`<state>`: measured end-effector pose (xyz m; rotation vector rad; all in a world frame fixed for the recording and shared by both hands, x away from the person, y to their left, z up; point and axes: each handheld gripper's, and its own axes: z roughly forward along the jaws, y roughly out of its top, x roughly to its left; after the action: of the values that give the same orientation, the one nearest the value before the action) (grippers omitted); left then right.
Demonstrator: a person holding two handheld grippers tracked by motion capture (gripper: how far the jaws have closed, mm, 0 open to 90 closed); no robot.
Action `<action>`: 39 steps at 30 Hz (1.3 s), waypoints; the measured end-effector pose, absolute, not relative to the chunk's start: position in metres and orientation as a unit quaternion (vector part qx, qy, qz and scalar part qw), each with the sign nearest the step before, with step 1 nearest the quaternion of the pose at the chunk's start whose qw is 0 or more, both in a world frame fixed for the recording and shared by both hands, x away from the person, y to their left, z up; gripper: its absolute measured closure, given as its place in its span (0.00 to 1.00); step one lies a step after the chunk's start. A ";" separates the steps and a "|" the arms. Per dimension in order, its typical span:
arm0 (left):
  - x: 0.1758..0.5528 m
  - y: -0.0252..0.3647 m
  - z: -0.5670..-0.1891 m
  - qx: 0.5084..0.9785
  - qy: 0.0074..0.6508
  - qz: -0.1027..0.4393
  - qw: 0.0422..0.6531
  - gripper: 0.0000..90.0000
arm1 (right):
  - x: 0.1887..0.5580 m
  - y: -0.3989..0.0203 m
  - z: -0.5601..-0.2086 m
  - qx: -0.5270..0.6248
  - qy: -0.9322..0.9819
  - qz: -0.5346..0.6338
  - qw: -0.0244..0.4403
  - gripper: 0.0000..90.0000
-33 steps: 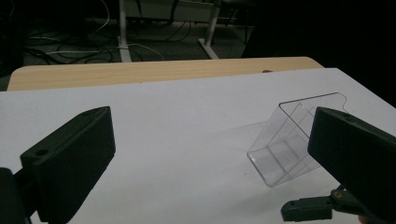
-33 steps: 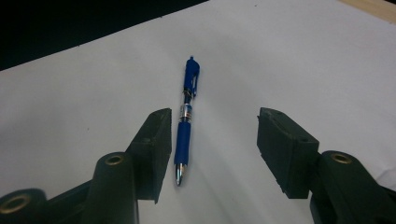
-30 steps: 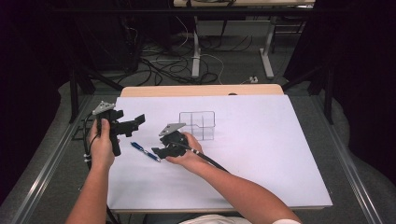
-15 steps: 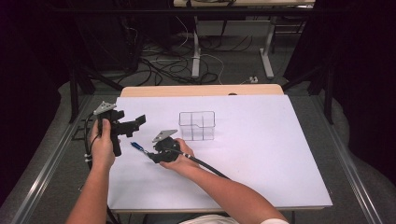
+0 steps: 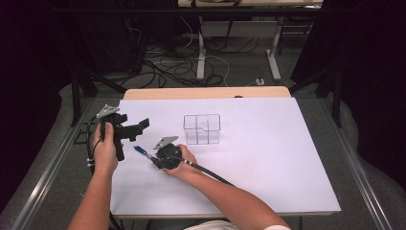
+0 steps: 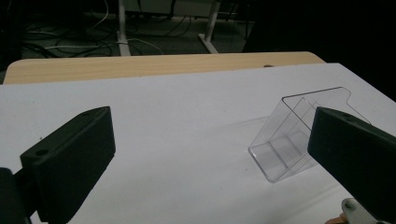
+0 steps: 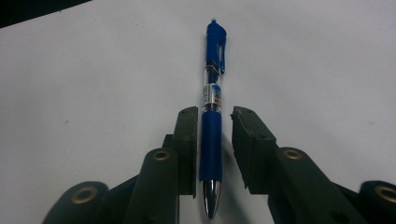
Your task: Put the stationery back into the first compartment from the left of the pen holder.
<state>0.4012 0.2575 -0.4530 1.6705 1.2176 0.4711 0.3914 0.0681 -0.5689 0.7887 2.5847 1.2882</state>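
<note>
The pen (image 7: 212,116) lies flat on the white sheet (image 5: 268,167) near the desk's (image 5: 206,92) left front part, between the two hands in the high view (image 5: 140,150). In the right claw view its blue grip sits lengthwise between the two jaws, the chrome tip pointing back toward the camera and the clip end pointing away. The left jaw looks to be against the barrel or just beside it; a narrow strip of white shows between the barrel and the other jaw, so the pads do not yet squeeze it from both sides.

The right claw (image 7: 212,140) is low over the sheet with its jaws nearly together, having just been closing around the pen. In the high view (image 5: 154,162) the right hand (image 5: 181,163) wraps its body, the grey plate on top, and the cable trails toward the near edge.

The left claw (image 5: 136,128) is held in the left hand (image 5: 106,148) near the desk's left edge, well apart from the pen. Its jaws stand wide apart with nothing between them in its own view (image 6: 210,154).

A clear box (image 5: 201,129) with inner dividers stands upright near the middle of the sheet, beyond and to the right of the right hand. In the left claw view it (image 6: 289,140) appears tilted, partly hidden behind one jaw.
</note>
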 end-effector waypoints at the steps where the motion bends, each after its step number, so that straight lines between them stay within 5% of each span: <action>1: 0.401 0.257 -0.453 0.688 0.500 0.194 0.489 0.01 | 0.391 0.068 -0.569 0.261 0.862 0.429 0.075 0.84; 39: 0.400 0.261 -0.451 0.682 0.504 0.194 0.493 0.01 | 0.383 0.060 -0.548 0.250 0.845 0.465 0.085 0.90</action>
<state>0.4001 0.2606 -0.4514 1.6554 1.2231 0.4698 0.3829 0.0603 -0.5478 0.7472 2.5206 1.3863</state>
